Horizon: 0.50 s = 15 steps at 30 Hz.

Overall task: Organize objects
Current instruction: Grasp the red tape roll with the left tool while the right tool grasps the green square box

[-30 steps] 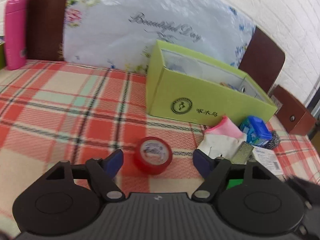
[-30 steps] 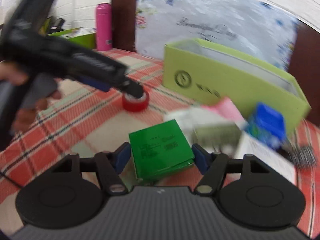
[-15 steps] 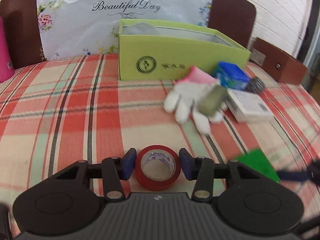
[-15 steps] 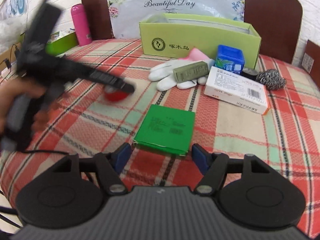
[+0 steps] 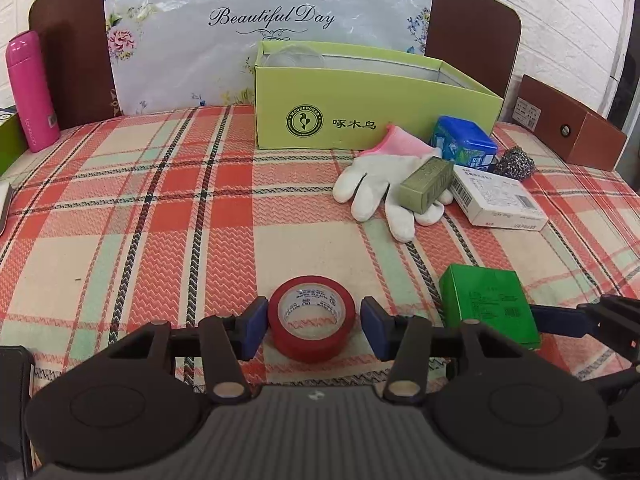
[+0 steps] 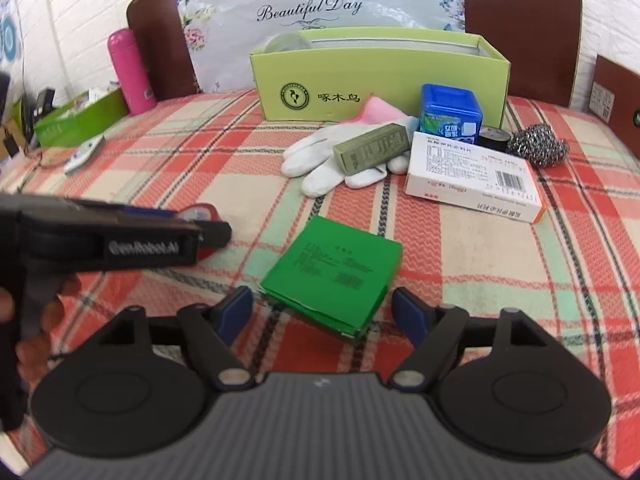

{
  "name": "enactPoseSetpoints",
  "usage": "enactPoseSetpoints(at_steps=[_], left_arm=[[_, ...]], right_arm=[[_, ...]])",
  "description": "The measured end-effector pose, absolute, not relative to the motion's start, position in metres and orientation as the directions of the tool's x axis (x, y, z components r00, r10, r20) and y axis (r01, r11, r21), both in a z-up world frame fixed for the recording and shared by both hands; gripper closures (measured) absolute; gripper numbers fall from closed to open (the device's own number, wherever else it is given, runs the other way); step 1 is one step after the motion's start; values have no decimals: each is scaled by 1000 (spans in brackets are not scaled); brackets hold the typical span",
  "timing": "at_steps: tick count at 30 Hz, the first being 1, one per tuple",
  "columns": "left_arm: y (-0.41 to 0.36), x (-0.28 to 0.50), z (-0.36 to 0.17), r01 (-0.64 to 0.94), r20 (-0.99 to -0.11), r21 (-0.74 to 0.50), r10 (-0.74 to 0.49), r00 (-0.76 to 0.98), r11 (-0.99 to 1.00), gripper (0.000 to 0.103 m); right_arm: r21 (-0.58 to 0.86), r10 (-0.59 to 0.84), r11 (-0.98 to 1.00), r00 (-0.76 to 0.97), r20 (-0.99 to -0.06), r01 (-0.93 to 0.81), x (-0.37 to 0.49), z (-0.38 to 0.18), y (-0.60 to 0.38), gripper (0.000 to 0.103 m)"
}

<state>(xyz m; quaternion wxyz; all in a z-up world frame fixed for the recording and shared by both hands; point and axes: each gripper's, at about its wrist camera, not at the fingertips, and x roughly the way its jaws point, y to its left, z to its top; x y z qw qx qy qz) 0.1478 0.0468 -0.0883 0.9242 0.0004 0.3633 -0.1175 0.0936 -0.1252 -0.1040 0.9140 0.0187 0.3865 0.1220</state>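
Reading "Beautiful Day" (image 5: pixel 271 19) behind WOODPECKER-stamped box (image 5: pixel 372 120)

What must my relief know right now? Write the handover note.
Left gripper: open, straddling the red tape roll, a small gap on each side.
Right gripper: open, just short of the flat green box.
Both lie on the plaid cloth. Glove, olive box, white carton, blue pack and scourer lie loose by the lime box.
Left: everything.
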Motion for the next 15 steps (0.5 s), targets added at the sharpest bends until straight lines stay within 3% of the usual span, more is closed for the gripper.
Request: enactPoseSetpoints(at_steps=[7, 10, 15], left_arm=[[53, 150, -90, 218, -677, -113, -236, 697, 969, 54], [52, 151, -90, 221, -680, -112, -237, 694, 969, 54], [48, 152, -93, 232, -676, -83, -225, 701, 969, 54]], right_arm=[[135, 178, 984, 679, -712, -117, 104, -103, -114, 19], [58, 102, 995, 696, -711, -86, 109, -106, -106, 34], [58, 105, 994, 711, -695, -90, 105, -107, -114, 36]])
